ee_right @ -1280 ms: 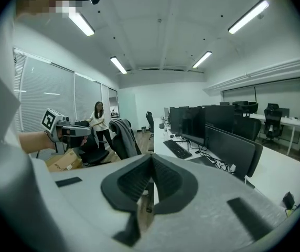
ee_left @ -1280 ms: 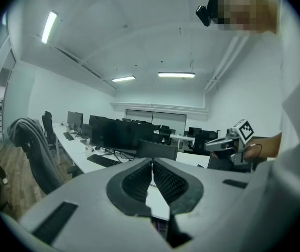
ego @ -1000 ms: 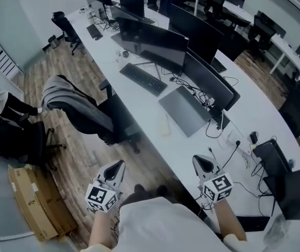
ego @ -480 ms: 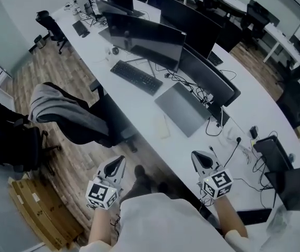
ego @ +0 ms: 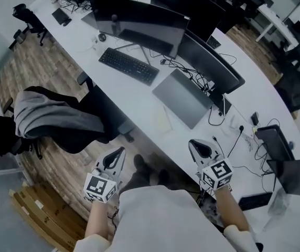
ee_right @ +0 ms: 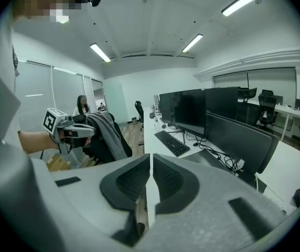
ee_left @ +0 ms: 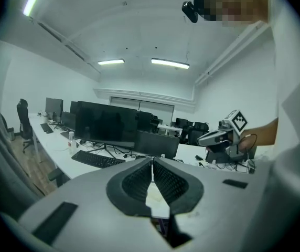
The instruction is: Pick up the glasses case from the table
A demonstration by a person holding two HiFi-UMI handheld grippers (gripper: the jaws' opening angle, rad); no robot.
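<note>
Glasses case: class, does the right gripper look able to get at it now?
Probably yes: the glasses case lies alone near the edge of the desk, only bare desktop between it and the right gripper, whose shut jaws must open first.

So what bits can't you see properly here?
Small pale oblong thing on the long white desk, head view: too small to tell whether it's the glasses case.
Desk close by, gripper views: hidden behind the grey left gripper and right gripper.
Desk's far right, head view: cut off by the edge.
</note>
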